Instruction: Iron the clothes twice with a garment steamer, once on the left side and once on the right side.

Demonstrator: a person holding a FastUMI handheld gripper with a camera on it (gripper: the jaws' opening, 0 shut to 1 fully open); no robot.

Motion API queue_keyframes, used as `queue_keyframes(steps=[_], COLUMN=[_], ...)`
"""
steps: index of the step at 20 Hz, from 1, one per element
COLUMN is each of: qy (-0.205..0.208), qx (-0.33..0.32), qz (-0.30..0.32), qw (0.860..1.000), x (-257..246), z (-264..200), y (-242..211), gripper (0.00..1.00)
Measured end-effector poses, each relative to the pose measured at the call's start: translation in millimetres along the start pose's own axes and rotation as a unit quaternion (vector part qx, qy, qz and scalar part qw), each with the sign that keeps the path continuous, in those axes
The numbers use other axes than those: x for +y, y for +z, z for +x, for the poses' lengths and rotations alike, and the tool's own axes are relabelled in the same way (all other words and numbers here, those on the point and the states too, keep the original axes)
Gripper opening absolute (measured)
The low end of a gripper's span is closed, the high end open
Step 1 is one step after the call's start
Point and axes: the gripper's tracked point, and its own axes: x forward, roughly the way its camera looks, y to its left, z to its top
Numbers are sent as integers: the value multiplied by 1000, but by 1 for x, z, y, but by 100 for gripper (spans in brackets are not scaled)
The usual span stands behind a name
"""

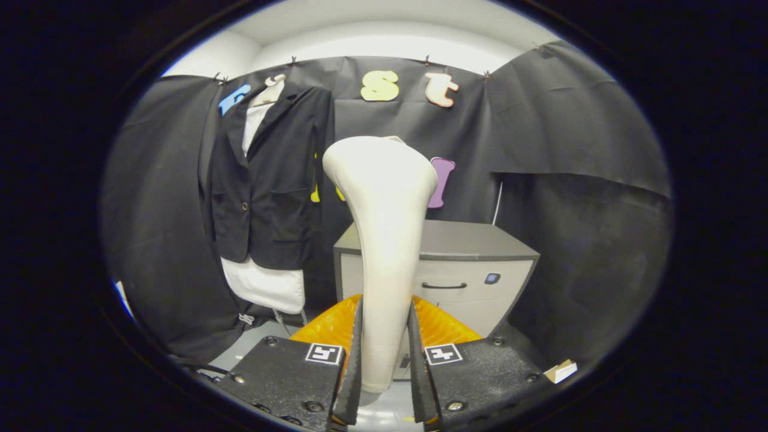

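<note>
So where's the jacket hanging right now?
The dark jacket hangs on the booth wall, beyond the fingers, to the left of the steamer gripped between them and the grey cabinet.

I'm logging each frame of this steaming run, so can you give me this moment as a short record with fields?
gripper: gripper, shut on the steamer
steamer: white steamer, handle between the fingers, upright, head at the top
jacket: dark jacket over a white shirt, hanging on the booth wall, beyond the fingers to the left
steamer to jacket: apart, not touching
cabinet: grey cabinet with a drawer, behind the steamer
</note>
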Motion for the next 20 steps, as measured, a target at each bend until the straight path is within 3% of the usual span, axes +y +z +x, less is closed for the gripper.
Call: queue_keyframes(steps=[11, 20], qy=[-10, -21], qx=[-31, -12], qz=[34, 49], qw=[999, 999], x=[-90, -109], z=[-37, -38], y=[19, 3], gripper=[37, 37])
